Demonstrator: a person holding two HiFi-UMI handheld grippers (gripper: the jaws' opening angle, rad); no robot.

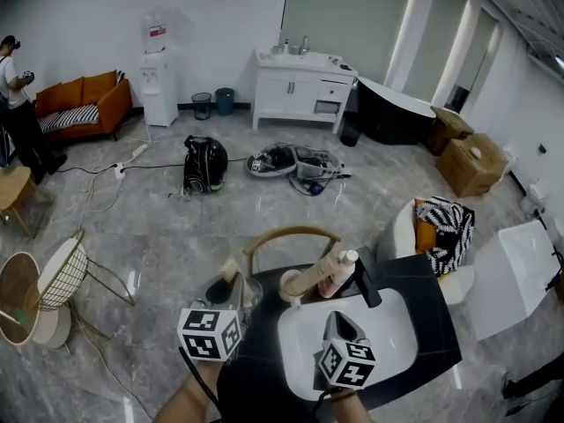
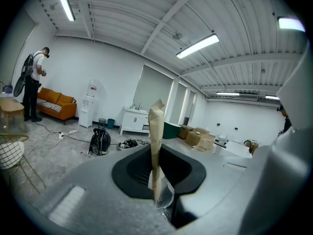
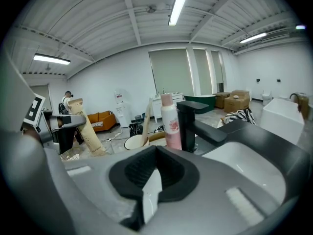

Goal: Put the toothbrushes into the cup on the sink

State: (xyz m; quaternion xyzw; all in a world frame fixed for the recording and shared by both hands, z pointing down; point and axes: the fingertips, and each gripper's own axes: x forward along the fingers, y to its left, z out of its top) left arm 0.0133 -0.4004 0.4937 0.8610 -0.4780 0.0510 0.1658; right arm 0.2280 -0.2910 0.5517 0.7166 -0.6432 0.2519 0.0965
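one toothbrush [image 1: 319, 274] already stands in the cup [image 1: 290, 286] by the worktop's [image 1: 436, 324] far edge. the left gripper [image 2: 155, 155] has its jaws clamped on a second toothbrush [image 2: 156, 126], not yet in. the right gripper [image 3: 155, 155] has its jaws together, empty.

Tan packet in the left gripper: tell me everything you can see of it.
The tan packet is a long, narrow kraft-paper sleeve with small dark print and a crumpled top end. The left gripper holds it clamped between its jaws, and it stands on end, somewhat tilted. A clear glass shows just under its lower end.
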